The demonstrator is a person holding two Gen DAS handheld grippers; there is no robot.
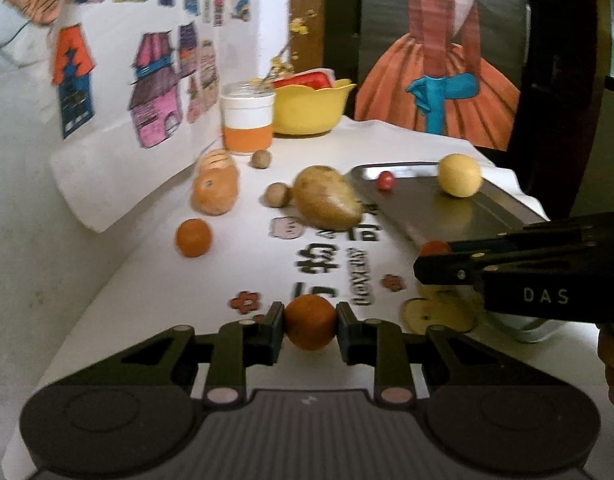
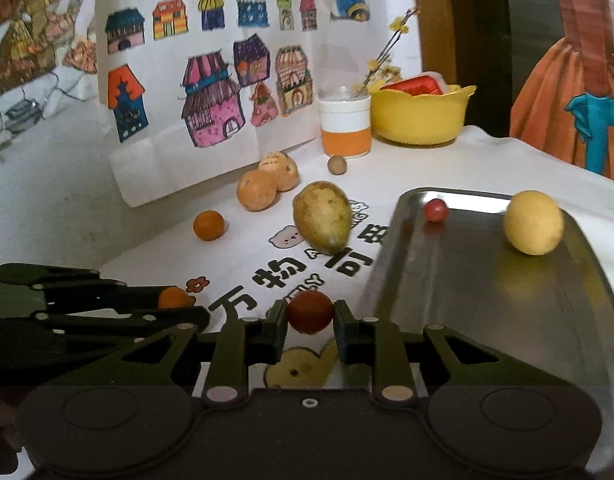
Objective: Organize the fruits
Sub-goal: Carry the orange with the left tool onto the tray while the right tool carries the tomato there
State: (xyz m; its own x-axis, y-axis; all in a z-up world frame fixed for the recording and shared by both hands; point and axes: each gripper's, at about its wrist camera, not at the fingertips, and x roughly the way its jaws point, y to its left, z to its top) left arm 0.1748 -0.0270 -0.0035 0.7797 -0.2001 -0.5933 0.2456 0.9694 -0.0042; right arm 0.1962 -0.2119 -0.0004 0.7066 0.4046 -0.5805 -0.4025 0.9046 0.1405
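Orange fruit (image 1: pixel 310 322) clamped between left tool (image 1: pixel 310 326) fingers.

yellow bowl (image 2: pixel 421 118) | orange-white jar (image 2: pixel 345 124) | house drawings (image 2: pixel 211 100) | printed tablecloth (image 1: pixel 155 312)

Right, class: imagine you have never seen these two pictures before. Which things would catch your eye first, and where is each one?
Probably the two grippers in the foreground: the left gripper is shut on a small orange fruit, the right gripper on a small red fruit. Next comes the shiny metal tray on the right, holding a yellow lemon-like fruit and a small red fruit at its far edge. The big mango lies on the white printed cloth left of the tray.
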